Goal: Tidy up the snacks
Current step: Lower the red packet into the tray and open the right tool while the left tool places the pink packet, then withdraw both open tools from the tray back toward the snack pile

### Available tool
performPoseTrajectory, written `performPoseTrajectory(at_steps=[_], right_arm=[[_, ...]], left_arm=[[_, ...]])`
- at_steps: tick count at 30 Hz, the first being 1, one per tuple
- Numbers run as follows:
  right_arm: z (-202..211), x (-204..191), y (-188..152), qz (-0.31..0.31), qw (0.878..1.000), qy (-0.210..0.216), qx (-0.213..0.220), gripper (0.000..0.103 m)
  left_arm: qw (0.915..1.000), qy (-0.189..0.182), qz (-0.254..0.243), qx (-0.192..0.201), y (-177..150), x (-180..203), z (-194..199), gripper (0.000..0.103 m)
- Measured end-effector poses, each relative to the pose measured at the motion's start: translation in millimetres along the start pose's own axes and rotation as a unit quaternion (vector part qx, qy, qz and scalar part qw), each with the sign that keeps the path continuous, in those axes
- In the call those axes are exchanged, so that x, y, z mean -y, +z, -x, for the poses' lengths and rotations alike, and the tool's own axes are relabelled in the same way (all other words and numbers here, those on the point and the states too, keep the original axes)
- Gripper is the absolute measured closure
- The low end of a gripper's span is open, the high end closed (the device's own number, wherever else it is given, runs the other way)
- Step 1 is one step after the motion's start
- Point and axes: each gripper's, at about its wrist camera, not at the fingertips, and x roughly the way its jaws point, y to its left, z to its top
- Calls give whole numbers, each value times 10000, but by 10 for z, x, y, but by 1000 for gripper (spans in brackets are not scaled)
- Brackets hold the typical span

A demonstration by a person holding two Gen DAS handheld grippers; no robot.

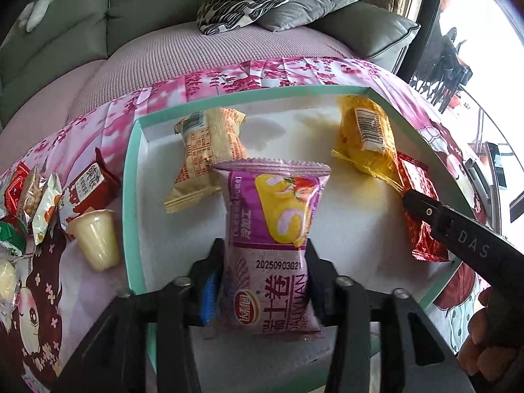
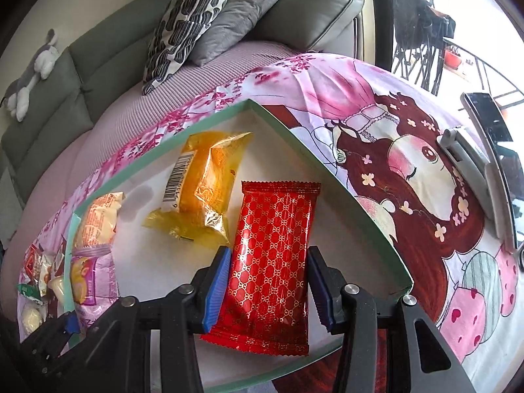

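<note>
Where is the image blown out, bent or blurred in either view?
Left wrist view: window at right blown out, box rim bowed by the fisheye, purple packet sharp. Right wrist view: window also overexposed, glare on the red packet.

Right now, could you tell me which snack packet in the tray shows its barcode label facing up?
The yellow-orange packet at the tray's far end; the red, purple and cream packets show none so clearly.

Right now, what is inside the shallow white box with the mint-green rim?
Box: purple roll packet, pale-yellow packet, orange packet, red patterned packet. Anything beneath them is hidden.
</note>
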Motion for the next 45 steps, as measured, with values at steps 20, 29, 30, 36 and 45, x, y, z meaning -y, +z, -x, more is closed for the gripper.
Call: performPoseTrajectory(at_steps=[20,29,30,36,45], right_arm=[[193,-116,-12,308,9990,85,308,7],[212,-171,-20,420,9983,78,390,0],[217,-171,-19,411,9983,85,398,0],[233,-204,-21,512,9979,50,382,0],[293,-421,-59,612,9969,317,378,0]], left_arm=[[9952,430,534,702,79,-308,386,16],[9898,676,851,921,32,-537,368,3],[9892,724,844,957,21,-546,377,3],[9908,578,856,877,-7,-605,366,3],[9886,465,1242,709,-71,-843,418,3]])
